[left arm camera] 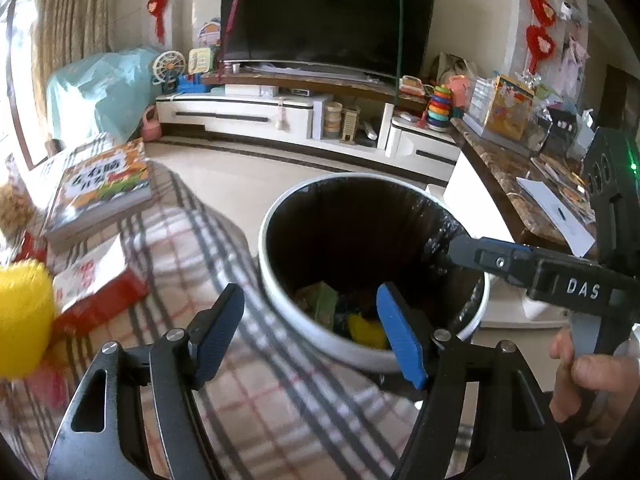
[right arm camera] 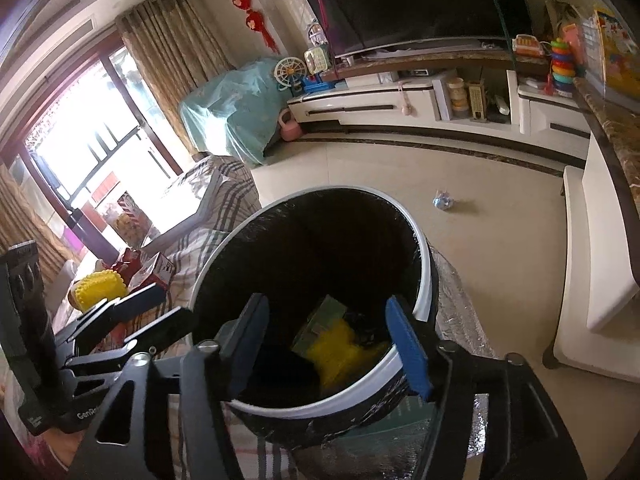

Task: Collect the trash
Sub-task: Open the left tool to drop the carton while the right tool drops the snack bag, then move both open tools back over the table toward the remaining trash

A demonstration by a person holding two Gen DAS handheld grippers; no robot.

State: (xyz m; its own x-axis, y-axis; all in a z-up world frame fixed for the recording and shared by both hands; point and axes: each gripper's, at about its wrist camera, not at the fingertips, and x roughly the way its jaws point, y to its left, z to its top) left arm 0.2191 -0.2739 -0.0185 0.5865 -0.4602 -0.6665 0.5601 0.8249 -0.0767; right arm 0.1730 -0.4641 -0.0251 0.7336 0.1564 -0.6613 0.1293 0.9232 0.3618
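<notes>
A round trash bin [left arm camera: 288,312] with a white rim and black liner stands beside the plaid-covered sofa; it also shows in the right wrist view [right arm camera: 424,264]. Inside lie a green packet [left arm camera: 322,300], a yellow wrapper [right arm camera: 340,346] and dark scraps. My left gripper [left arm camera: 312,332] is open and empty, straddling the bin's near rim. My right gripper [right arm camera: 332,340] is open and empty above the bin's mouth; its fingers [left arm camera: 472,254] reach over the far rim in the left wrist view. A small crumpled wrapper [right arm camera: 444,201] lies on the floor beyond the bin.
Plaid sofa cover [left arm camera: 248,392] holds books [left arm camera: 100,188], a red-and-white box [left arm camera: 96,292] and a yellow spiky toy [left arm camera: 20,320]. A cluttered marble-topped table [left arm camera: 516,176] stands right. TV cabinet [left arm camera: 248,114] and television [left arm camera: 328,16] stand behind, across tiled floor.
</notes>
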